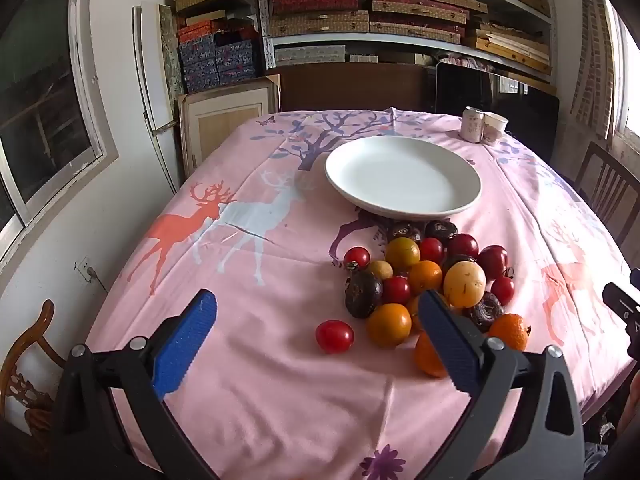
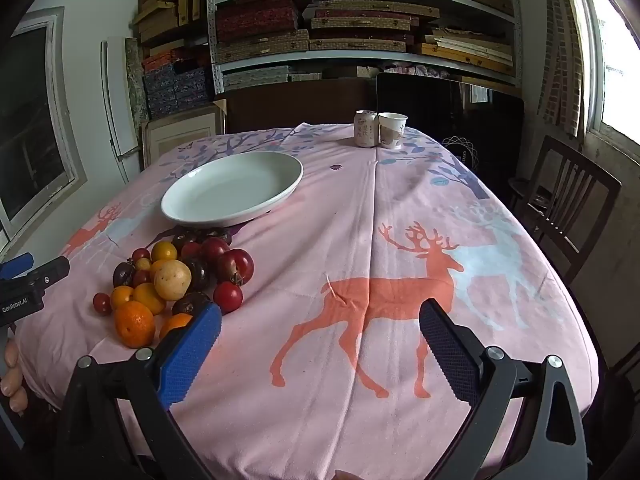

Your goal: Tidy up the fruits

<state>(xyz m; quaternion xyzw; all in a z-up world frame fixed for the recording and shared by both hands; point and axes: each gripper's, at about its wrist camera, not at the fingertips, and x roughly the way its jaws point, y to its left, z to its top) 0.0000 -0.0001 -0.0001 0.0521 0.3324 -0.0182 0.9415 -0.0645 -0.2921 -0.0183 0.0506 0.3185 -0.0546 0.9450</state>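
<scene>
A pile of small fruits [image 1: 430, 276] lies on the pink deer-print tablecloth [image 1: 260, 380]: red tomatoes, orange and yellow fruits, dark purple ones. A lone red tomato [image 1: 334, 336] lies nearest. An empty white plate [image 1: 402, 176] stands just behind the pile. My left gripper [image 1: 318, 308] is open and empty, hovering in front of the pile's left side. In the right wrist view the pile [image 2: 176, 276] is at the left and the plate [image 2: 232, 188] behind it. My right gripper [image 2: 320, 318] is open and empty over bare cloth, right of the pile.
A drink can [image 2: 366, 128] and a paper cup [image 2: 392, 130] stand at the table's far edge. Wooden chairs [image 2: 568, 208] stand at the right and at the left [image 1: 28, 360]. Shelves of boxes fill the back wall.
</scene>
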